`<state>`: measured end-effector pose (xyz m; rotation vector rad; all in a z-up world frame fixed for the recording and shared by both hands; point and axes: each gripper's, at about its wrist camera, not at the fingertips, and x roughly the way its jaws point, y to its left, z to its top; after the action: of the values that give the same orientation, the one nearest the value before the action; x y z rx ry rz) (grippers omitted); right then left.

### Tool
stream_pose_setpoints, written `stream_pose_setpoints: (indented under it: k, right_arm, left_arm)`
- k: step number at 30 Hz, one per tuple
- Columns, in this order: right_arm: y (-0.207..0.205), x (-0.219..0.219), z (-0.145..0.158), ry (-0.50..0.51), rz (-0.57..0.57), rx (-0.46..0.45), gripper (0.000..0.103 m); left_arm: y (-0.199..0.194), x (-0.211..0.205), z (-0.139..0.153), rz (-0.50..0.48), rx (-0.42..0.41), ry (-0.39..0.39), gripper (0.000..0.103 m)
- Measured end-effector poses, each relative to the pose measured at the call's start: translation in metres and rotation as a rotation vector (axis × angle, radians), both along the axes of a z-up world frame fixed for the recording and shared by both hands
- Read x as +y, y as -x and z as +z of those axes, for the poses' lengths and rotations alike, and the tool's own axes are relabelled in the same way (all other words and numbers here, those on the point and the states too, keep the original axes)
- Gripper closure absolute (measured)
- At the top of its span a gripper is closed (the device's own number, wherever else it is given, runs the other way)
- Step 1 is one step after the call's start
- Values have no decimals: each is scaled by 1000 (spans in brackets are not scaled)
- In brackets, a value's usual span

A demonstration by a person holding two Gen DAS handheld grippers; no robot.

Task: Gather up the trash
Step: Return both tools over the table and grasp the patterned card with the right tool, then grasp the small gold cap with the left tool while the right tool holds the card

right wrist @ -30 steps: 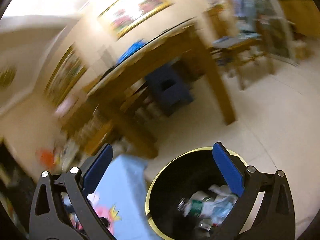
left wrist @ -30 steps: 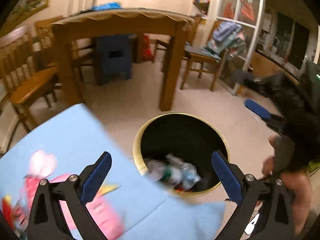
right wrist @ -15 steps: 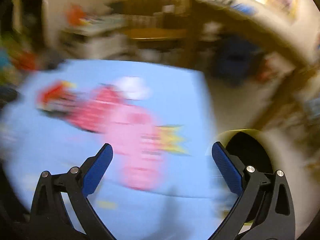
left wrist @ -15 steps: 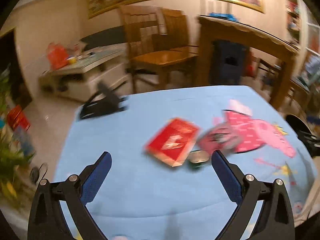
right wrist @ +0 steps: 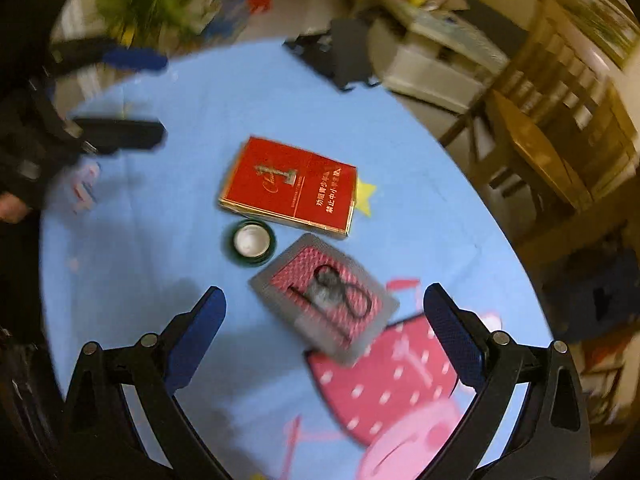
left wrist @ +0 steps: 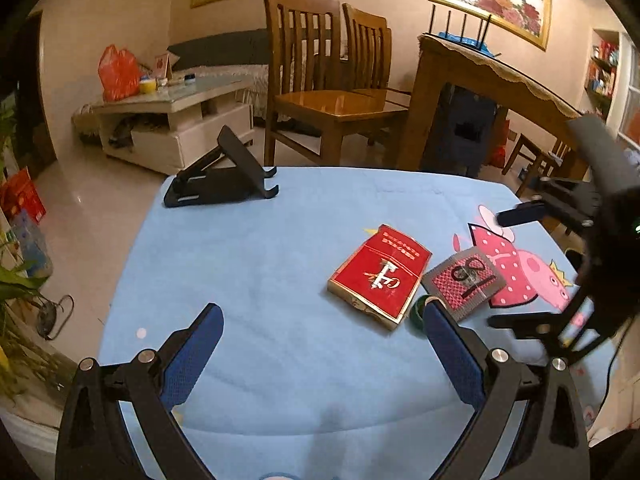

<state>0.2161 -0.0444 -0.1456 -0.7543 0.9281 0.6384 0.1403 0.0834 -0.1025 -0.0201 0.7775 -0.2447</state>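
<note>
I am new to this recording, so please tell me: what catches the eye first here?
The red cigarette box lies flat mid-table on the blue cartoon cloth. Beside it sit a small green cap and a grey-edged pink card. Both grippers hover open above them.

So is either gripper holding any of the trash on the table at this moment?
No, the left gripper and right gripper hover open and empty above the red pack.
</note>
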Motion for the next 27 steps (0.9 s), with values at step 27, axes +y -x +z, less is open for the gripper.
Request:
stream_pose_setpoints:
  k: [27]
  right_arm:
    - [84, -175, -35, -694, -571, 288, 39]
  left_arm:
    - [-1, -46, -18, -232, 115, 38, 7]
